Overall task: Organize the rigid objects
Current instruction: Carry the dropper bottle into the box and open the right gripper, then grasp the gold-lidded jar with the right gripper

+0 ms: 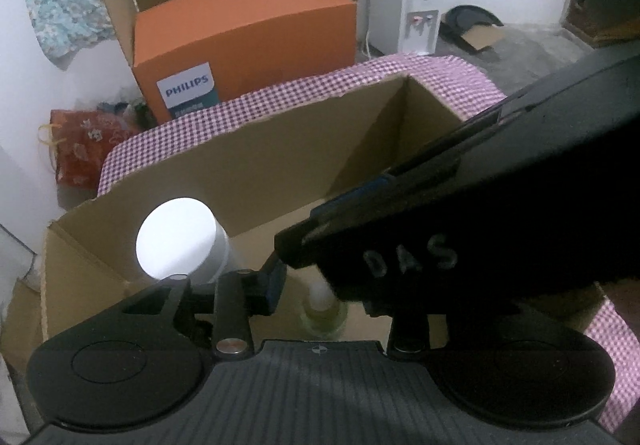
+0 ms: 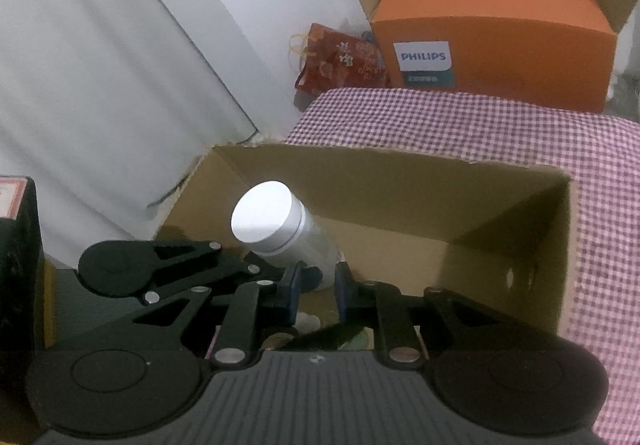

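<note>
**Reader:** The fingers first, please. What are they doing?

**Describer:** The right fingers (image 2: 290, 295) are drawn almost together, with only a narrow slot between the blue pads, and they pinch nothing that I can make out. Only one of the left fingers (image 1: 276, 283) shows. It sits off to its own side, so the pair reads as partly spread. The other is hidden behind the black housing (image 1: 460, 205) of the tool in the right hand, which crosses in front of it.

**Reader:** And the thing being tidied?

**Describer:** A white bottle (image 2: 280, 233) with a flat, pale cap is inside an open cardboard box (image 2: 400, 181), in the box's left-hand corner. The box sits on a surface covered by a purple checked cloth (image 2: 480, 117).

**Reader:** How does it lie from the fingers?

**Describer:** It leans rather than stands. The cap points up and to the left, towards both cameras. The body slopes down and to the right, so its lower end shows in the slot just beyond the right fingertips. I cannot tell whether it touches them. In the left camera the same bottle (image 1: 180, 241) is above and to the left of the visible finger, close by it.

**Reader:** Which hand is better placed?

**Describer:** I would say the right. Its fingers point along the bottle's length at the base, but they would have to spread before they could close across the body.

**Reader:** Anything else in reach?

**Describer:** A small bottle (image 1: 324, 305) stands on the box floor, directly ahead of the left fingers, and the visible pad is clear of it.
</note>
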`<control>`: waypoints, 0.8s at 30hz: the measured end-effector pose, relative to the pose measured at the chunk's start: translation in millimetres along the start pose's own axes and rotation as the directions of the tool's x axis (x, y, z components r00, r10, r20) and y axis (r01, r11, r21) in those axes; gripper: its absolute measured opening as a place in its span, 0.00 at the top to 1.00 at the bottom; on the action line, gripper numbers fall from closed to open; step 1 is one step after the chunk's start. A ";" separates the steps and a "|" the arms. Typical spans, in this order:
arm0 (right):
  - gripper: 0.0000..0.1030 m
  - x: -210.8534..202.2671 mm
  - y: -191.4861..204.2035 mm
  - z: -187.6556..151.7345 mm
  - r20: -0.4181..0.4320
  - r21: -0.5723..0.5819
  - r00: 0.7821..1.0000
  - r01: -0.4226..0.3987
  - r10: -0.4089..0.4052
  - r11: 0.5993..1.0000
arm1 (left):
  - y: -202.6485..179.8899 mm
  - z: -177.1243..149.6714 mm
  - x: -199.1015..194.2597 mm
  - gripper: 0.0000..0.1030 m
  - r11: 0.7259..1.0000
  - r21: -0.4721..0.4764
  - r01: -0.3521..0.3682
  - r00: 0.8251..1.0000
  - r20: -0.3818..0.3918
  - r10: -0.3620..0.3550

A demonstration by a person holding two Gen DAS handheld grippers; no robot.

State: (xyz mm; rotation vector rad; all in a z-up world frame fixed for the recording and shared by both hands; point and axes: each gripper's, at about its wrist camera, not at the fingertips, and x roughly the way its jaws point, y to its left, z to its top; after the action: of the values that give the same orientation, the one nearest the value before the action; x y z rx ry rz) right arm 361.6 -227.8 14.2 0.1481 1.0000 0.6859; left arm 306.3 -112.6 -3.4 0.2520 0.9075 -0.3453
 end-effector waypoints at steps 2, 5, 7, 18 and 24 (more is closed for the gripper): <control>0.80 -9.8 1.3 -0.9 0.019 0.011 1.000 -0.007 0.006 1.000 | -2.2 -1.1 -7.5 0.59 1.000 0.008 -0.005 1.000 0.019 0.005; 0.80 -32.2 3.0 -4.7 0.061 0.032 0.998 -0.021 0.019 0.999 | -4.5 -5.2 -24.7 0.57 1.000 0.007 0.002 0.999 0.047 -0.002; 0.79 -50.5 3.0 -9.5 0.095 0.047 0.995 -0.041 0.037 0.998 | -4.6 -9.3 -38.3 0.56 1.000 0.000 0.005 0.998 0.063 -0.006; 0.79 -148.6 21.4 -105.2 0.273 0.149 0.955 -0.159 0.114 0.976 | 0.6 -69.1 -125.9 0.54 0.998 -0.052 -0.017 0.987 0.156 0.025; 0.79 -139.3 32.7 -165.6 0.256 0.224 0.955 -0.209 0.149 0.952 | -15.5 -123.1 -137.1 0.54 0.998 -0.063 0.014 0.988 0.157 -0.004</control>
State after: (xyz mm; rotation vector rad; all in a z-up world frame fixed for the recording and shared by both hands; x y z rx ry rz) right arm 162.7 -316.0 37.7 0.5365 0.8456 0.6886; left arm 133.5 -57.7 32.6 0.1594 0.7637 -0.3390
